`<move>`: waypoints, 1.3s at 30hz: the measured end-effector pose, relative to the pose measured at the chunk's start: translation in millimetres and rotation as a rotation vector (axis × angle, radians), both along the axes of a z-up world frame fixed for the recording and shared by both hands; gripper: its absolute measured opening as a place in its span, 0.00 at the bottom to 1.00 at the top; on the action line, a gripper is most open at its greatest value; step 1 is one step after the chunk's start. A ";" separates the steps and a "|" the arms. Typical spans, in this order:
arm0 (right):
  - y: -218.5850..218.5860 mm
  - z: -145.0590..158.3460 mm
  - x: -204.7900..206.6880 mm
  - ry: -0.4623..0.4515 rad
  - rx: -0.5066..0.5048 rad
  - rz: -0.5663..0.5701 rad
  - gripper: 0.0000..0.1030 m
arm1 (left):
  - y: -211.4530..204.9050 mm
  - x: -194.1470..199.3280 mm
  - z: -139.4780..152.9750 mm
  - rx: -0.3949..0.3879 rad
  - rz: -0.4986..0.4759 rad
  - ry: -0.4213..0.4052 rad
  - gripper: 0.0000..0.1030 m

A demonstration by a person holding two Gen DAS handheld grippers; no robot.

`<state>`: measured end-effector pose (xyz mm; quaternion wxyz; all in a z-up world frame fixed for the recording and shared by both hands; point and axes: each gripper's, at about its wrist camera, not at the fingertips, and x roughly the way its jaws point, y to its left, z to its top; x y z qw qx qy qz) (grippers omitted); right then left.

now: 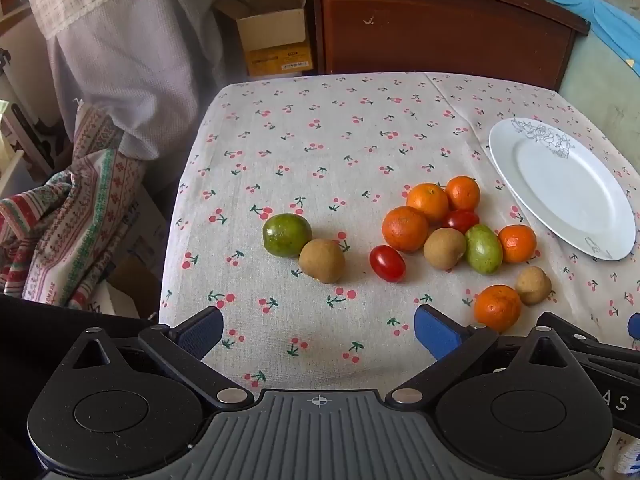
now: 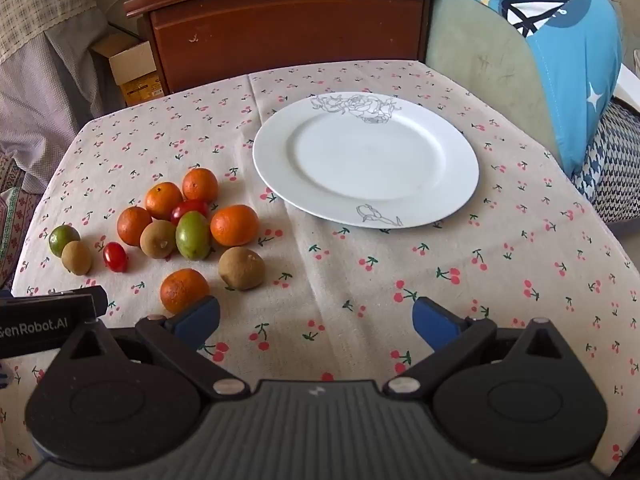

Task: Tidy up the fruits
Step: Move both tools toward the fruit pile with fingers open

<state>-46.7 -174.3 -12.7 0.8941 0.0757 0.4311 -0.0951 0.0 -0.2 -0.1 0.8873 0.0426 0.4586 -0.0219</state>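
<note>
Both the left gripper (image 1: 318,330) and right gripper (image 2: 316,318) hover wide apart, empty. Round mixed fruits (image 2: 192,224) cluster left of the bare white ceramic plate (image 2: 460,168); a nudge could send them rolling off the cherry-print tablecloth (image 2: 440,280).

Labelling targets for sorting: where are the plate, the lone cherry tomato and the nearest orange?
plate (image 2: 460,168), right wrist view, bare right rim.
lone cherry tomato (image 1: 387,263), left wrist view, centre.
nearest orange (image 2: 184,290), right wrist view, centre.
</note>
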 end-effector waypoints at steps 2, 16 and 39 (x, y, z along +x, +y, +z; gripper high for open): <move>0.1 -2.5 0.3 0.011 -0.002 0.001 0.99 | -0.6 0.1 -1.2 0.011 -0.006 0.006 0.98; 6.5 -13.9 -1.2 0.054 -0.034 -0.015 0.99 | 5.4 -1.6 -21.9 -0.012 0.031 0.096 1.00; 8.5 -15.5 -8.7 -0.023 -0.059 -0.053 0.99 | 6.9 -1.2 -20.1 -0.008 0.039 0.061 1.00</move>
